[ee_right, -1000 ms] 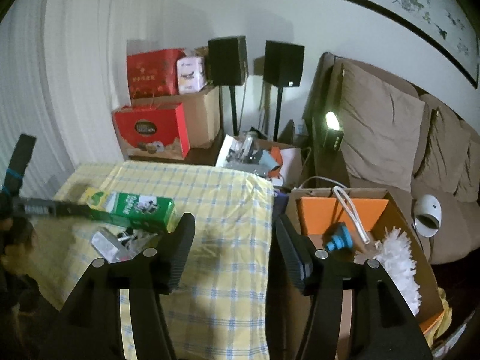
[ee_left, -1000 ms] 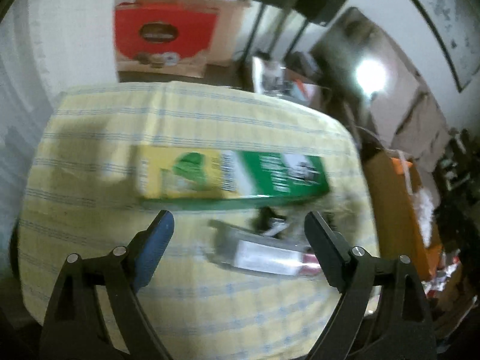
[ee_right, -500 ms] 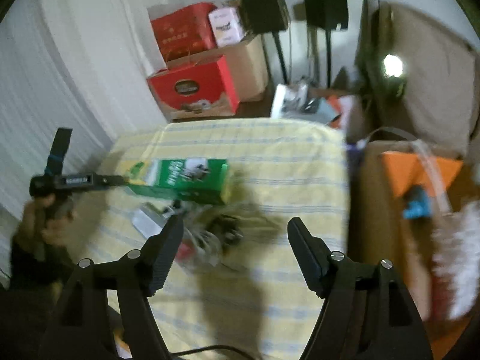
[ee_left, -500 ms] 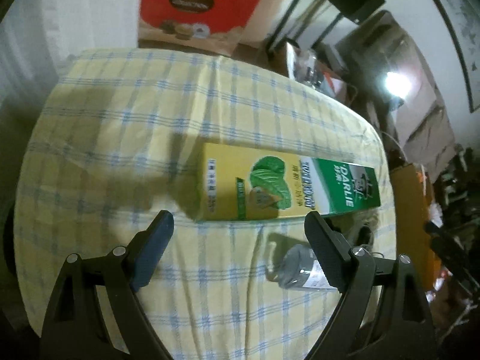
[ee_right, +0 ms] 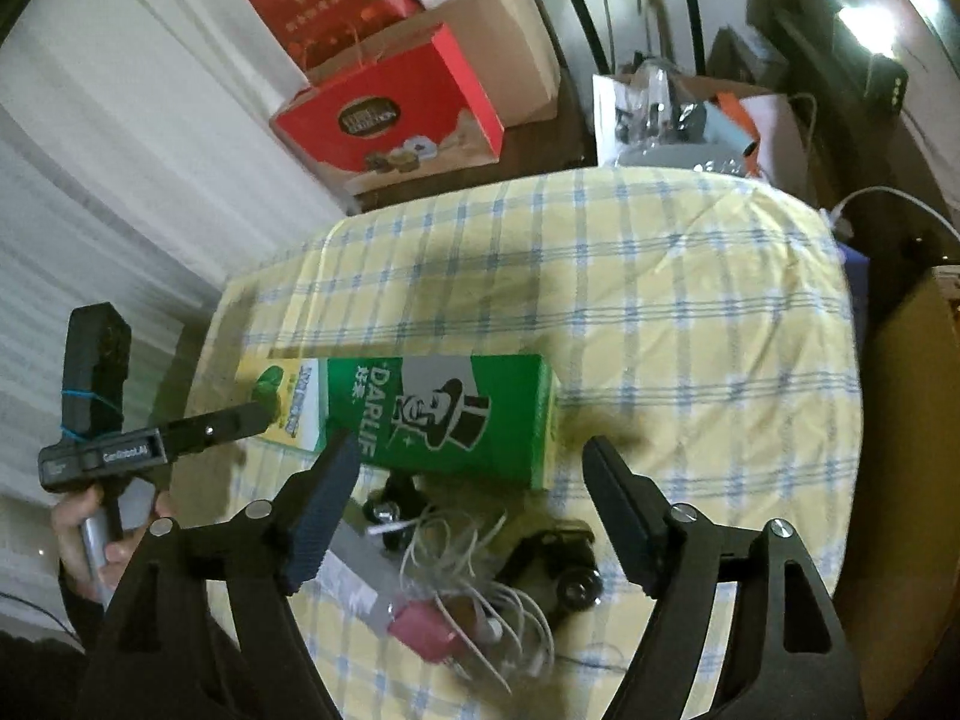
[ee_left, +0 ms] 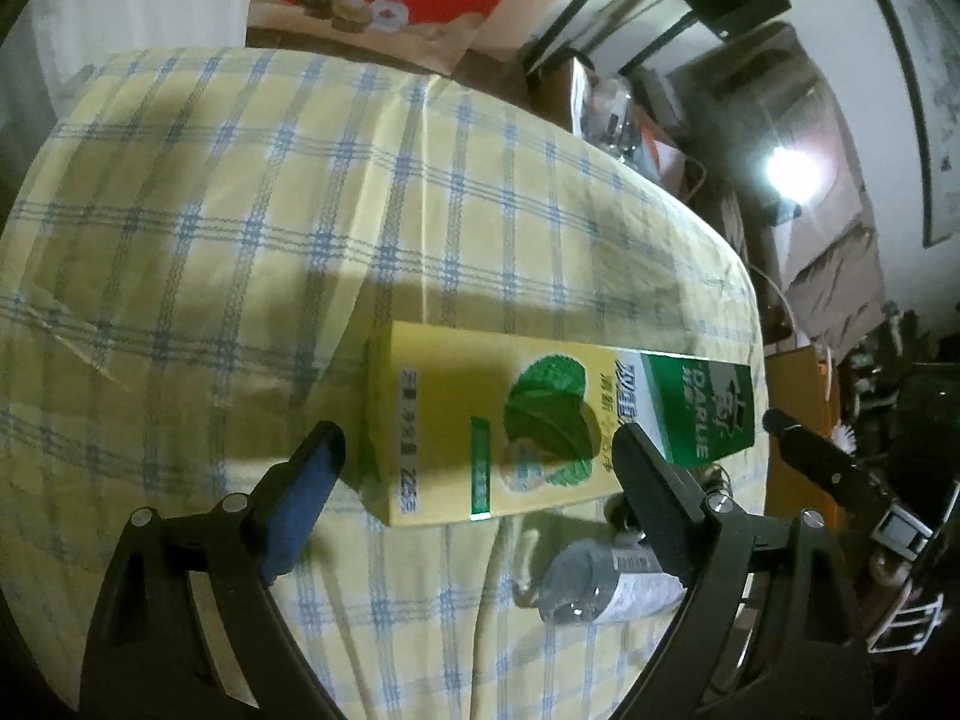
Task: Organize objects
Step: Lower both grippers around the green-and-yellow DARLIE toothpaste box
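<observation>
We see both tools hanging above a worktop point(ee_left: 240, 192) draped in yellow cloth with blue checks. Our left tool point(ee_left: 477, 468) is released, its jaws opening, and the yellow end of the toothpaste box point(ee_left: 540, 426) lies beyond the gap, untouched by the pads. Our right tool point(ee_right: 471, 480) is also released with jaws opening, nothing between them but the clutter below. The box point(ee_right: 432, 414) is a long cardboard carton, green at one end and yellow at the other, lying flat near the worktop's middle. At 6 o'clock of it in the right wrist view sit a tangle of white cable point(ee_right: 480, 594), a small black toy car point(ee_right: 558, 558), and a flat grey pack with a pink end point(ee_right: 384, 594), partly hidden behind the left finger. In the left wrist view a clear plastic item point(ee_left: 600, 582) at 5 o'clock is half covered by the right finger, and we cannot tell what it is. Red cartons point(ee_right: 390, 114) stand at 12 o'clock on the floor.
</observation>
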A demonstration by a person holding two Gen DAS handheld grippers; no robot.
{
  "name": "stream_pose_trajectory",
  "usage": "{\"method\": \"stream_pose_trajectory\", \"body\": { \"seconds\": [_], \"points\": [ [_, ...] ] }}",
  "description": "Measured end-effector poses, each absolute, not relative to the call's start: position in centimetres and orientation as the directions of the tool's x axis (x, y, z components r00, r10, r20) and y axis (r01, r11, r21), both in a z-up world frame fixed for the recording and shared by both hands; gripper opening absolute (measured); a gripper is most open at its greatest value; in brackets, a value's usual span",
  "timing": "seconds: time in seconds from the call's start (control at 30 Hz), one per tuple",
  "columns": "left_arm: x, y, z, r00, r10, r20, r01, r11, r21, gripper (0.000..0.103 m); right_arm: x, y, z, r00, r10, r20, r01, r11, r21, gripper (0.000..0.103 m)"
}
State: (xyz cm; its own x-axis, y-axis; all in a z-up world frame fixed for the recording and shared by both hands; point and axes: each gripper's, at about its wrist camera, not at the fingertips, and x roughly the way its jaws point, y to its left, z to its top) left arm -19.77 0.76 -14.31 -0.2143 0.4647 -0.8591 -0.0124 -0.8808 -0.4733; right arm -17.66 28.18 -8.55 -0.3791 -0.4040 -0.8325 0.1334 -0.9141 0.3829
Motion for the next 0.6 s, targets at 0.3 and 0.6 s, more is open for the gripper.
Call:
{"method": "stream_pose_trajectory", "body": {
  "seconds": [0.3,0.6],
  "points": [
    [-20.6,1.0,-15.1,-0.191,0.499,-0.845,-0.022,-0.863,-0.505,0.102,-20.1,27.0,-10.9,-0.315,-0.418,-0.852,0.108,-0.908,0.405,0.091],
    [-21.3,0.7,-15.0,-0.179,0.540,-0.822,-0.018,-0.838,-0.546,0.102,-21.5,26.1,-12.5,-0.272,-0.440,-0.856,0.091,-0.897,0.432,0.097]
  ]
}}
